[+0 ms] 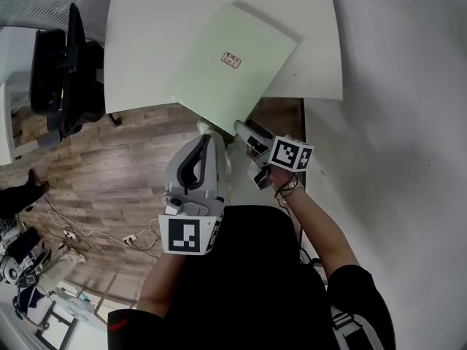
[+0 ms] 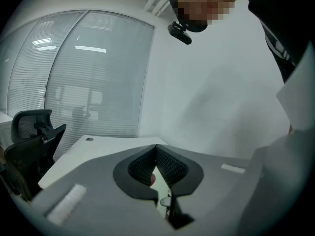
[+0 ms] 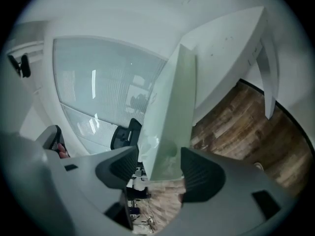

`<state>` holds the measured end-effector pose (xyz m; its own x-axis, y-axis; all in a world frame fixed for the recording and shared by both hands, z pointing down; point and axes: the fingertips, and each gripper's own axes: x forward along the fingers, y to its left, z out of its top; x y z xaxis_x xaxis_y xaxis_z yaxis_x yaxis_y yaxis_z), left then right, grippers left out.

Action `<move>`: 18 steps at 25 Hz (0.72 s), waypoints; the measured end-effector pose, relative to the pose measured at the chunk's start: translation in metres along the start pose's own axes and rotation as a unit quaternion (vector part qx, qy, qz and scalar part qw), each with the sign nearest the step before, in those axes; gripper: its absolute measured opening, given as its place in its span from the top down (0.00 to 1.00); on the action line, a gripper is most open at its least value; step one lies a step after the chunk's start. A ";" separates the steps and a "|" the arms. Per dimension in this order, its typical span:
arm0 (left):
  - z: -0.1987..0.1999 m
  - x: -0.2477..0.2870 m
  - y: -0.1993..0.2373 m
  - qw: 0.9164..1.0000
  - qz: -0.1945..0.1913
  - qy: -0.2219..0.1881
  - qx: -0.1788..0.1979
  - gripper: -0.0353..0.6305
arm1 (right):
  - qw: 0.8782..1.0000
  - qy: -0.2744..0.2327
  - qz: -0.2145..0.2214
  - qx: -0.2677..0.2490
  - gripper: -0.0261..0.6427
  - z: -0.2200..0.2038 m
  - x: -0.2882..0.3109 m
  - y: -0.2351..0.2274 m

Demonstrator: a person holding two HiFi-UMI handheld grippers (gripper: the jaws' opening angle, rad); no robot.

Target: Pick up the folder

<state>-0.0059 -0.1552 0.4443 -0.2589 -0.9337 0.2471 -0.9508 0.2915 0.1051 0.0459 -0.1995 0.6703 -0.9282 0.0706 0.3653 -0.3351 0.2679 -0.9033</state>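
A pale green folder [image 1: 233, 64] with a small red label lies at an angle over the white desk [image 1: 146, 42], its near edge sticking out past the desk's front. My left gripper [image 1: 206, 128] is shut on that near edge; in the left gripper view the pads [image 2: 170, 166] meet with a sliver of the folder [image 2: 159, 187] between them. My right gripper [image 1: 244, 131] is at the same edge, further right. Its jaws stand open around the folder [image 3: 170, 117], and the left pad [image 3: 120, 163] is clearly apart from the sheet.
A black office chair [image 1: 62, 71] stands left of the desk. Wooden floor [image 1: 109, 159] lies below the folder's near edge, with cables [image 1: 73, 235] at the lower left. A white wall [image 1: 408, 86] runs along the right. Glass partitions with blinds [image 2: 88, 82] stand beyond the desk.
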 end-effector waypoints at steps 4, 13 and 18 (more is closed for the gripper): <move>-0.006 0.004 0.002 1.000 0.001 0.010 -0.003 0.94 | 0.999 -0.017 0.006 0.050 0.56 0.004 0.008 -0.014; -0.022 0.007 0.003 0.999 0.005 0.045 -0.021 0.94 | 0.993 -0.008 0.069 0.095 0.51 0.002 0.028 -0.018; -0.026 0.007 0.005 0.999 0.008 0.047 -0.022 0.94 | 0.991 0.017 0.092 0.091 0.51 -0.004 0.041 -0.010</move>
<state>-0.0077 -0.1553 0.4721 -0.2558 -0.9055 0.3386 -0.9373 0.3180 0.1424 0.0115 -0.1950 0.6955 -0.9716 0.1349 0.1945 -0.1866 0.0694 -0.9800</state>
